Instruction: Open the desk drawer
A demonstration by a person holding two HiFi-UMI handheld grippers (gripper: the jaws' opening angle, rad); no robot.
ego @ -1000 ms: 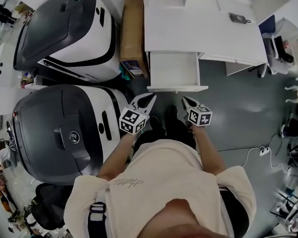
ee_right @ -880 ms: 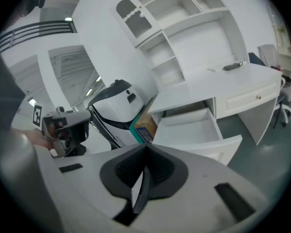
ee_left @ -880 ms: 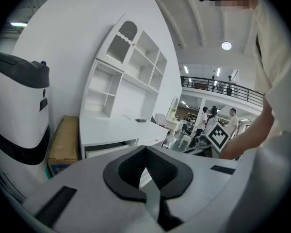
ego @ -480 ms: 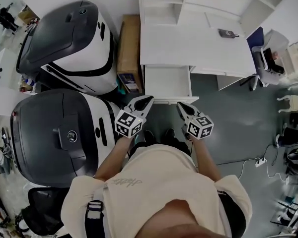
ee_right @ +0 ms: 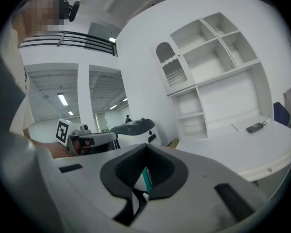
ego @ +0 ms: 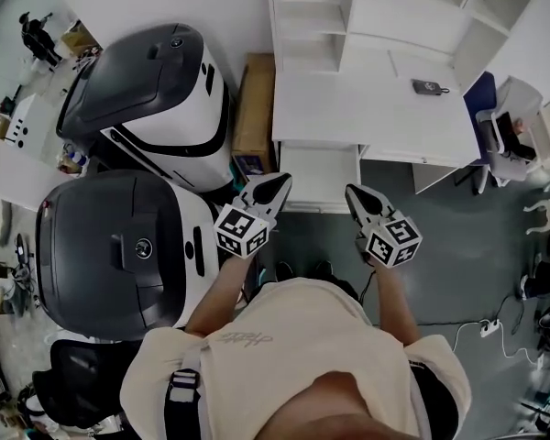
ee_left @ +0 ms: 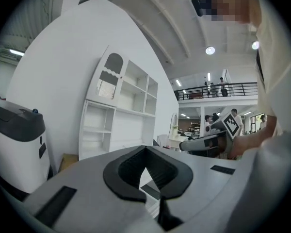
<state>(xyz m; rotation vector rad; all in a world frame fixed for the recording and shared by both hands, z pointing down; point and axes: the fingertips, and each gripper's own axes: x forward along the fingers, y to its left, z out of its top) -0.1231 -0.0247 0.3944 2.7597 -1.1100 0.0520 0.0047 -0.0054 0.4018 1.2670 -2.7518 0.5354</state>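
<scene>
**Drawer stands open, both tongs clenched on nothing**

In the head view the desk drawer [ego: 319, 174] sits at 12 o'clock from the person, pulled out from under the left end of the white desk [ego: 376, 108]. The left gripper [ego: 279, 183] points toward the drawer's left front corner at 11 o'clock. The right gripper [ego: 352, 192] points toward its right front corner at 1 o'clock. Each gripper's jaws are pressed together with nothing between them. Two large white-and-grey machines [ego: 119, 246] fill 9 to 10 o'clock, with a cardboard box [ego: 254, 108] between them and the desk.
</scene>
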